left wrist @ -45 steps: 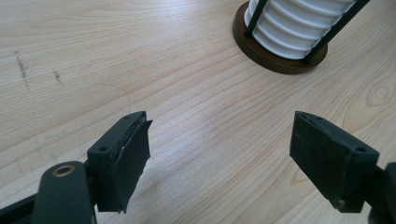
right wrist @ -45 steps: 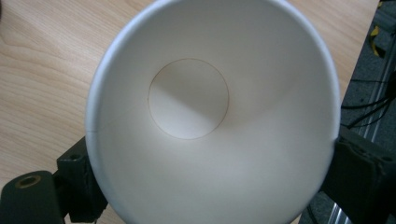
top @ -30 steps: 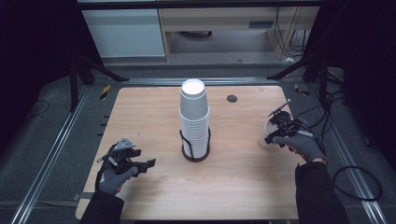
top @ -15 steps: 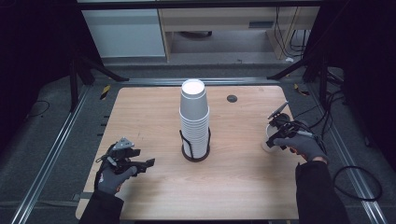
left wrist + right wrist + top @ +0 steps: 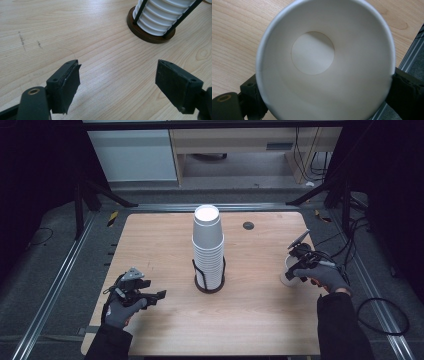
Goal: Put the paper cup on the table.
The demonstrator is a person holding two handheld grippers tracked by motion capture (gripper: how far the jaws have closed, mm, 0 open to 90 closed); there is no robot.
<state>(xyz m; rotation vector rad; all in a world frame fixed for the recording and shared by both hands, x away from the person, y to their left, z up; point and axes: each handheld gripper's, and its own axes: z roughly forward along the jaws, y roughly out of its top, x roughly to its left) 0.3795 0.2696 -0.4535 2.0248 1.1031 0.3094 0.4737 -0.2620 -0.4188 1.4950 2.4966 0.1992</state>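
Nearest to us, at about 7 o'clock on the table (image 5: 165,330), we hold the left gripper (image 5: 159,294) low over the wood, its jaws spread wide with nothing between them; in the left gripper view they frame bare wood. At about 3 o'clock, near the table edge, the right gripper (image 5: 294,270) has its jaws against both sides of a single white cup (image 5: 289,271), mouth up; in the right gripper view we look straight into it (image 5: 325,60). We cannot tell if the cup stands on the wood or hangs just above it. In the centre, farther off, the cup stack (image 5: 208,245) rises upside down from a wire holder (image 5: 209,279). We judge the thin paper wall may buckle under a hard squeeze. The cup may also tip over the edge, because that edge is just beside it.
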